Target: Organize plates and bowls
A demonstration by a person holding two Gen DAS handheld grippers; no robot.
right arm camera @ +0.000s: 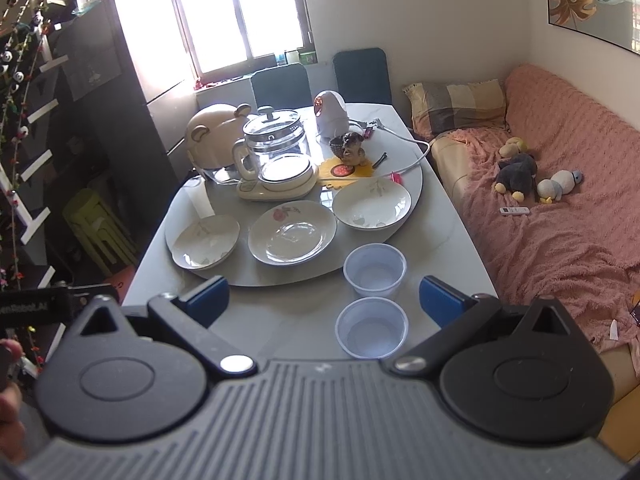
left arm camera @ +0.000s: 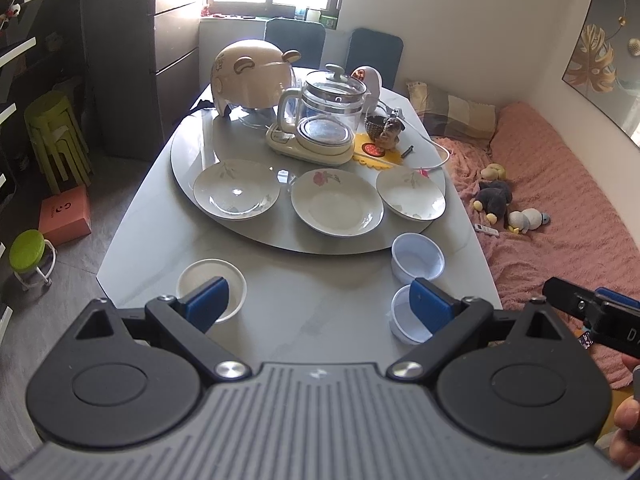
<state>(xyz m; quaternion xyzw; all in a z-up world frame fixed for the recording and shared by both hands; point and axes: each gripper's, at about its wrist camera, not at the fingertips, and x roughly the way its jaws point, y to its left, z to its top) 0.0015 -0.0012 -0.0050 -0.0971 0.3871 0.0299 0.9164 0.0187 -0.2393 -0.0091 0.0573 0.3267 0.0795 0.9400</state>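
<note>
Plates (left arm camera: 337, 208) sit unstacked, three in a row along the near edge of the turntable (left arm camera: 188, 184), with the white bowl (left arm camera: 211, 288) and two clear bowls (left arm camera: 418, 258) apart on the table (left arm camera: 304, 304) in front; sorting looks not yet begun. From the left view, the left gripper (left arm camera: 318, 302) hovers wide open and empty, and only here does the white bowl show, near left. From the right view, the right gripper (right arm camera: 324, 300) gapes equally empty above the two clear bowls (right arm camera: 375, 269), seen whole.
</note>
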